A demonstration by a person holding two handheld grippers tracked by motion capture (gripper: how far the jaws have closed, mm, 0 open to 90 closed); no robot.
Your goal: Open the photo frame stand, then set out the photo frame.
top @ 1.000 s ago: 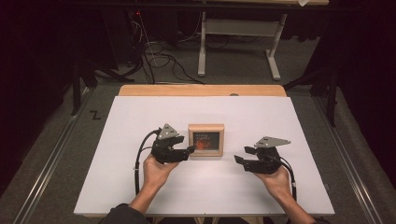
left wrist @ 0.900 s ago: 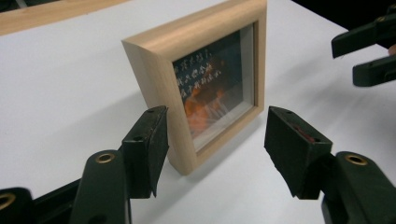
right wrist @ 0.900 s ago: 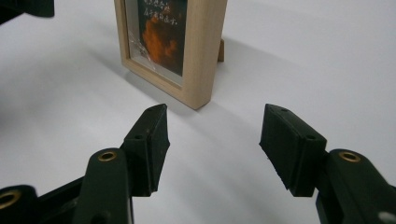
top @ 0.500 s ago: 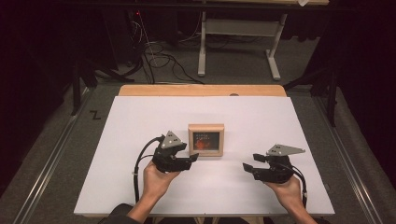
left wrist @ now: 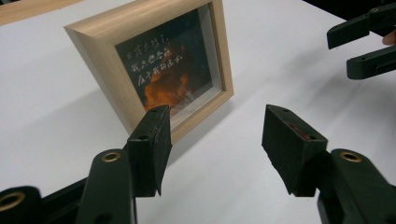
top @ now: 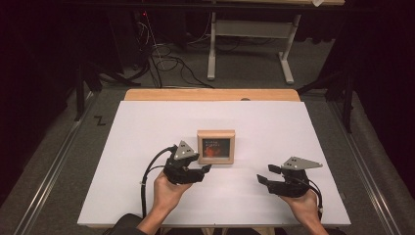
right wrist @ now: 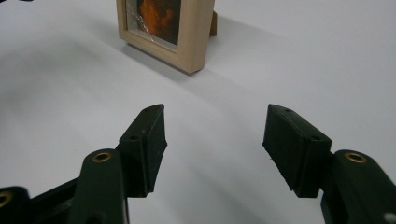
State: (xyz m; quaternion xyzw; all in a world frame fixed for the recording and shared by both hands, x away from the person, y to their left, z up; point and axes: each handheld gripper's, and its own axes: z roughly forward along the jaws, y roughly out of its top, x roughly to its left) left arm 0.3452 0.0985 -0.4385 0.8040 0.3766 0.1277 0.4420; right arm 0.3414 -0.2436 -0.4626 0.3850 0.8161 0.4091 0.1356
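A small wooden picture frame [top: 216, 147] stands upright in the middle of the white table, its dark picture with an orange shape facing me. My left gripper [top: 204, 171] sits just in front of the frame's left corner, open. Its jaws have just been closing a little with nothing between them. In the left gripper view the frame [left wrist: 163, 70] rises close behind the left gripper [left wrist: 215, 140], with the right gripper [left wrist: 355, 44] at the top right. My right gripper [top: 265, 174] is off to the frame's right and nearer me. Its jaws have just been opening and are empty. In the right gripper view the right gripper [right wrist: 215, 140] points at the frame's corner [right wrist: 163, 28].
A white sheet [top: 147, 147] covers the table, and a wooden strip [top: 210, 94] shows at its far edge. Beyond it lie floor cables [top: 166, 63] and the legs of a grey stand [top: 249, 49]. Bare white surface lies on all sides of the frame.
Both hands have drawn back from the frame toward the near edge. The right one also went further right. The frame has not moved.
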